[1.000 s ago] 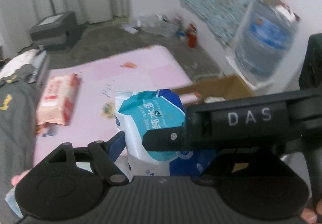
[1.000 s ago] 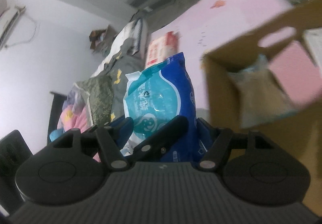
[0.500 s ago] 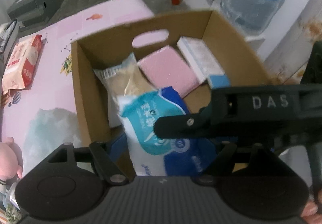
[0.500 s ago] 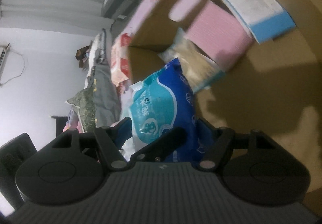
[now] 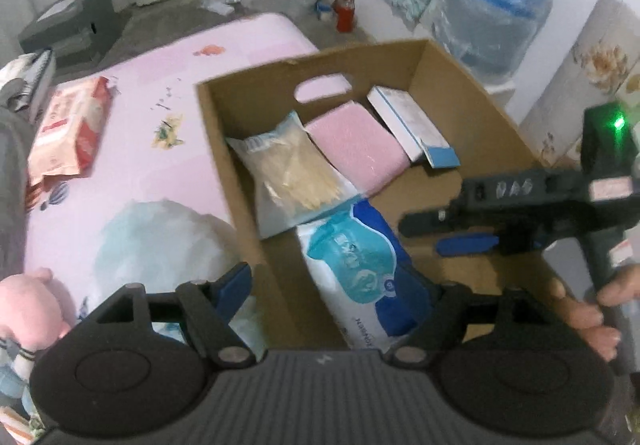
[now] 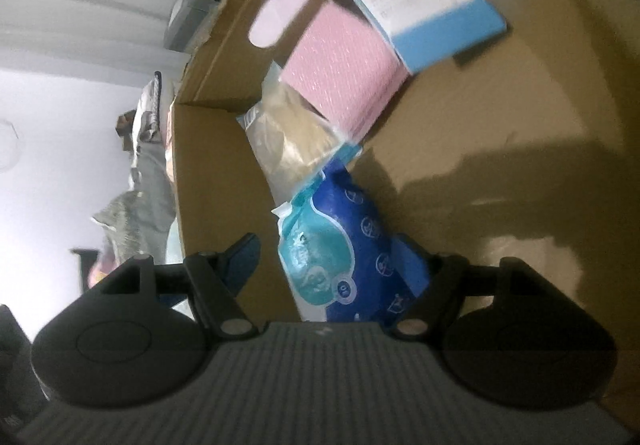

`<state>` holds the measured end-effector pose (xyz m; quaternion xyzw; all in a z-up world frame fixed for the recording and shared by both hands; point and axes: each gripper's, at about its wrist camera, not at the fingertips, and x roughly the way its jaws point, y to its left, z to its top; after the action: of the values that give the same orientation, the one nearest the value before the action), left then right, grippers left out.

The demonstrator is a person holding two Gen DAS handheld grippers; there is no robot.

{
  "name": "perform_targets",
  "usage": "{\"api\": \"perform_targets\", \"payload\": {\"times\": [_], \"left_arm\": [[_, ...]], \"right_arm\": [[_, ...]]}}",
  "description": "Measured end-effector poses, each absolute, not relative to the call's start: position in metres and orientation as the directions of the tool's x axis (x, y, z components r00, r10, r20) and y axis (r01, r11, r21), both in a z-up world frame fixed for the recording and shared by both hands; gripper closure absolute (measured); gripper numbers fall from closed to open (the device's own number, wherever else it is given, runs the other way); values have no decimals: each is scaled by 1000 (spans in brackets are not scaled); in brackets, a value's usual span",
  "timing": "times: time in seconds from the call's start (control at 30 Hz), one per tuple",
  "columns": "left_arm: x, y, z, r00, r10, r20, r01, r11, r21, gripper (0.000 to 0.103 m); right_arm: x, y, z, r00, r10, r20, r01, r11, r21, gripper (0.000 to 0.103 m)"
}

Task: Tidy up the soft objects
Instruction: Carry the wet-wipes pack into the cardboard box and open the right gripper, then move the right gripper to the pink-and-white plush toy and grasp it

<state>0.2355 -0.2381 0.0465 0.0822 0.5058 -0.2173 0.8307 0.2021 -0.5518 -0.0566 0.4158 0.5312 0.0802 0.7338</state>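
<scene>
Evidently the blue-and-white wipes pack (image 5: 360,269) is lying inside the cardboard box (image 5: 460,93), down in its near left corner. Its long side is running along the left wall and its far end is touching the clear bag of pale sticks (image 5: 292,173).

The left gripper (image 5: 340,285) is hanging over that corner with its tongs standing wide. Its left finger is sitting outside the box wall, so nothing is being pinched. The right gripper (image 6: 340,257) is hovering over the same pack, tongs also wide. A strip of cardboard is showing between its left finger and the wrapper, so it is gripping nothing either.

I am guessing the pack is going into this corner because the far end is already taken. A pink pad (image 5: 356,141) and a white-and-blue carton (image 5: 412,125) are lying there side by side, with the bag to their left. Packing along the wall is leaving the right half of the floor bare for more.

More soft things are waiting out on the pink mat (image 5: 160,149) to the left. Among them are a red-and-white packet (image 5: 68,133) at the far side and a pale crumpled bag (image 5: 160,241) just beside the box.
</scene>
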Motion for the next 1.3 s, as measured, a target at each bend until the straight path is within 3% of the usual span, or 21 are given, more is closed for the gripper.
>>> {"api": "perform_targets", "payload": {"times": [0.13,0.2,0.23,0.43,0.63,0.9,1.07,1.3], "left_arm": [[230,-208,58,412,-322,-853,409,901,-142,23],[226,-189,61,426,-336,-840,385,908,-168,23],[224,-180,61,430,-339,-837,372,911,-178,23],[204,-121,50,428,-388,-816,299,913,-277,23],[188,-82,45,474,-380,-794,247,923,-294,24],[176,-49,42,522,-374,-767,204,928,-313,22],[164,-36,46,578,-327,-747,201,945,-258,22],[125,-4,51,705,-200,-680,127,979,-156,21]], "right_arm": [[211,-536,-68,332,523,-785,293,734,613,32],[212,-525,-77,282,526,-803,275,757,593,44],[213,-519,-82,264,522,-811,271,767,582,55],[222,-503,-85,299,506,-809,266,770,580,64],[234,-496,-83,310,506,-805,281,760,586,66],[232,-488,-84,326,506,-798,304,743,596,61],[228,-498,-73,365,511,-778,310,721,619,41],[220,-508,-36,445,499,-744,253,727,639,36]]}}
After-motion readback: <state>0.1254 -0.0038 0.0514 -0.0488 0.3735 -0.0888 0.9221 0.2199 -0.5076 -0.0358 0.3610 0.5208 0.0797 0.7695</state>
